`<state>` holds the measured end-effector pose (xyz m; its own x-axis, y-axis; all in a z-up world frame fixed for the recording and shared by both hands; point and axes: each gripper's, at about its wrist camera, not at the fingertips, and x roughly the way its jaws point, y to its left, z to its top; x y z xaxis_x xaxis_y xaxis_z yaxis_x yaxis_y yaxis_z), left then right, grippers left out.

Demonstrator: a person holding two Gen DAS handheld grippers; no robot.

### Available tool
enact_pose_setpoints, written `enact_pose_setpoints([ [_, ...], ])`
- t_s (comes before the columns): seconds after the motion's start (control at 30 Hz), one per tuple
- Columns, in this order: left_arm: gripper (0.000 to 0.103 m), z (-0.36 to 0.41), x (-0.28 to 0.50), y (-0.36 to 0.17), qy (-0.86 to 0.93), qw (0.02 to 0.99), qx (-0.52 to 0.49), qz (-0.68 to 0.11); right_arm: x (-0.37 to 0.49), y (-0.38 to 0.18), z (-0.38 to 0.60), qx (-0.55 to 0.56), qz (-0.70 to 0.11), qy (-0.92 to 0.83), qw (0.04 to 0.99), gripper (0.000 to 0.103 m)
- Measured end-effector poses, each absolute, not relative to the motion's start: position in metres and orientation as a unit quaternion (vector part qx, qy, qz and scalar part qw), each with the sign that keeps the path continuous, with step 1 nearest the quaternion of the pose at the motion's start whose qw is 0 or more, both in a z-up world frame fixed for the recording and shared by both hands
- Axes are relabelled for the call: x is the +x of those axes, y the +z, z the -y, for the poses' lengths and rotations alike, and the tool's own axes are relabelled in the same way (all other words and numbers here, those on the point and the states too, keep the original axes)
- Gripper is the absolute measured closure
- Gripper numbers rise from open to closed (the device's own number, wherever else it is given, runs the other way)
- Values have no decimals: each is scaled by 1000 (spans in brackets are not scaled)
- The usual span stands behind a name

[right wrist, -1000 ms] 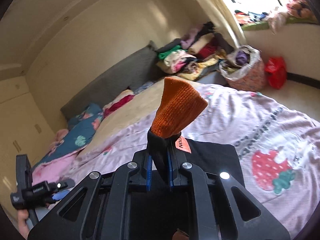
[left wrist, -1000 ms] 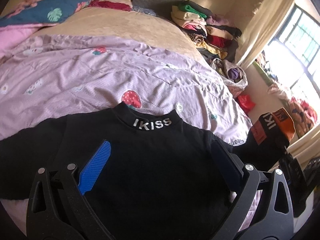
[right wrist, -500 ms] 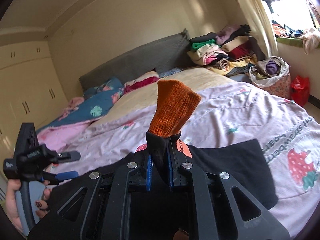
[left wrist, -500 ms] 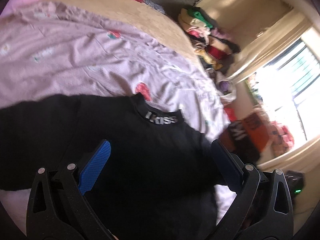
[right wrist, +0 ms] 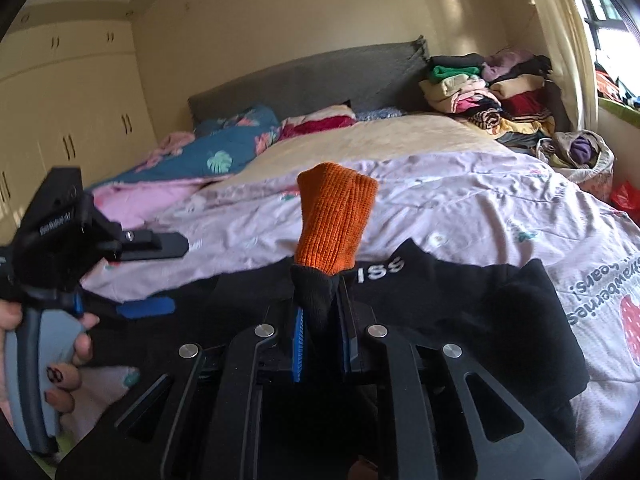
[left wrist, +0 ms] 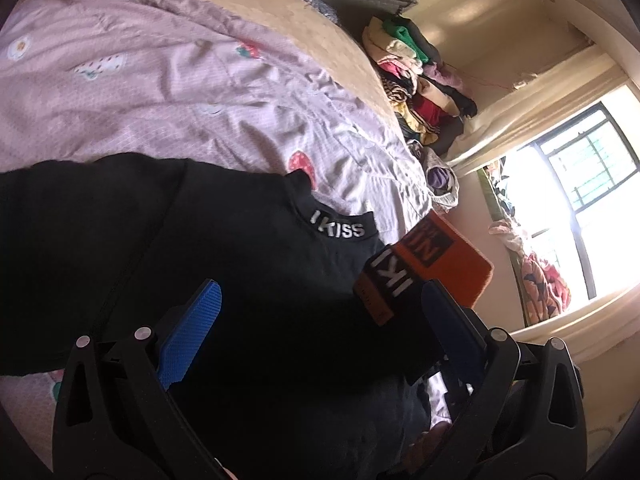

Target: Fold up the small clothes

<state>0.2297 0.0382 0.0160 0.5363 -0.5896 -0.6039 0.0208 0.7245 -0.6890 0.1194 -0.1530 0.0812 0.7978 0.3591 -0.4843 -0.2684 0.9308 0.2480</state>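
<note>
Now your right gripper pinches the black sleeve with its orange knitted cuff, lifted over the black long-sleeved top spread on the lilac strawberry-print bedcover near its foot edge. Your left gripper hangs above the top's body, blue-padded fingers spread wide, gripping nothing.

black top cut off lower left, sock heel hidden between tongs
</note>
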Motion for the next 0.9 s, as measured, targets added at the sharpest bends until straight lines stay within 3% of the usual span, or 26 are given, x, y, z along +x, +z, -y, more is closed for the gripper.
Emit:
enact_pose_setpoints([
  [0.1, 9, -43, 230, 8, -185, 809, -327, -453, 123, 73, 145, 74, -292, 185, 935, 83],
  [0.2, 9, -44, 229, 0, -179, 803, -331, -462, 125, 66, 135, 72, -320, 224, 918, 55],
  [0.27, 9, -46, 228, -4, -173, 800, -333, -467, 125, 64, 129, 68, -334, 254, 905, 51],
  [0.33, 9, -47, 227, -9, -166, 798, -334, -474, 123, 63, 123, 57, -350, 286, 890, 29],
  [0.57, 9, -38, 223, -30, -149, 789, -317, -504, 118, 77, 146, 64, -339, 277, 897, 27],
  [0.77, 10, -6, 219, -39, -169, 792, -281, -514, 126, 85, 222, 141, -320, 188, 918, 27],
  [0.8, 13, -3, 219, -40, -167, 793, -277, -515, 126, 86, 230, 149, -316, 180, 920, 27],
  [0.87, 33, 6, 218, -45, -171, 789, -277, -520, 126, 88, 250, 166, -308, 159, 923, 27],
  [0.9, 35, 10, 218, -47, -169, 789, -273, -524, 125, 89, 258, 173, -304, 148, 925, 27],
])
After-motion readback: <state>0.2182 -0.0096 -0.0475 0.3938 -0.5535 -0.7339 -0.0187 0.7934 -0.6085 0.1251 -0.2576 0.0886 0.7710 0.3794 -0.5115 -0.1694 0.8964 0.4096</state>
